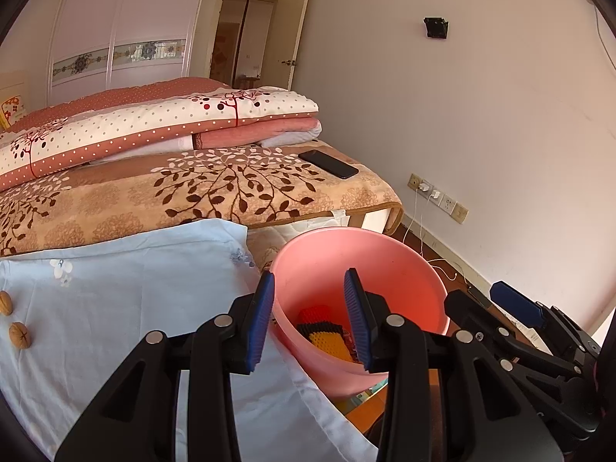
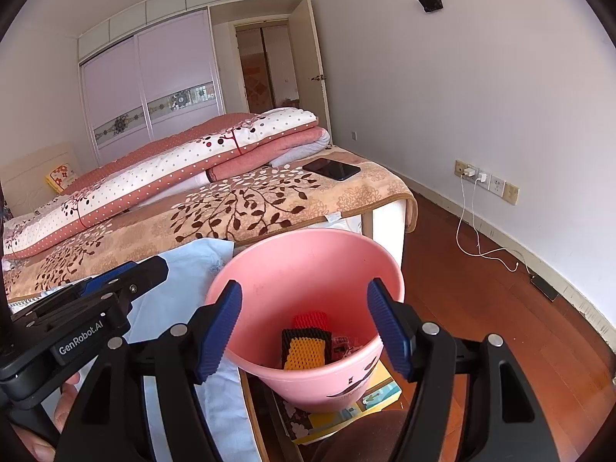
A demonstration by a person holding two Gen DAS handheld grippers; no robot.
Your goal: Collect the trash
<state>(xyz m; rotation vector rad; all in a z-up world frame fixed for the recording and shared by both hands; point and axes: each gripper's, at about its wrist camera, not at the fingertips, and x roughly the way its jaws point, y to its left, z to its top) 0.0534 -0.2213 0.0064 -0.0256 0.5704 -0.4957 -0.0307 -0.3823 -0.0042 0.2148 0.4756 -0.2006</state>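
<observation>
A pink bucket (image 1: 346, 254) (image 2: 308, 261) stands beside the table edge. Inside lie red, black and yellow foam nets (image 1: 327, 337) (image 2: 306, 350) and a crumpled clear wrapper (image 2: 342, 344). My left gripper (image 1: 310, 275) is open at the bucket's near left rim, one finger outside, one over the inside, nothing pressed between them. My right gripper (image 2: 305, 285) hangs open over the bucket mouth, empty. Two walnuts (image 1: 17, 333) rest on the light-blue cloth (image 1: 134, 288) far to the left. Each gripper's body shows at the edge of the other's view.
The bucket sits on a colourful box (image 2: 379, 392). Behind is a bed with a leaf-pattern blanket (image 1: 215, 188), folded quilts and a black phone (image 1: 329, 163) (image 2: 333, 169). Charger cables (image 2: 477, 238) trail from wall sockets across the wooden floor to a phone (image 2: 544, 288).
</observation>
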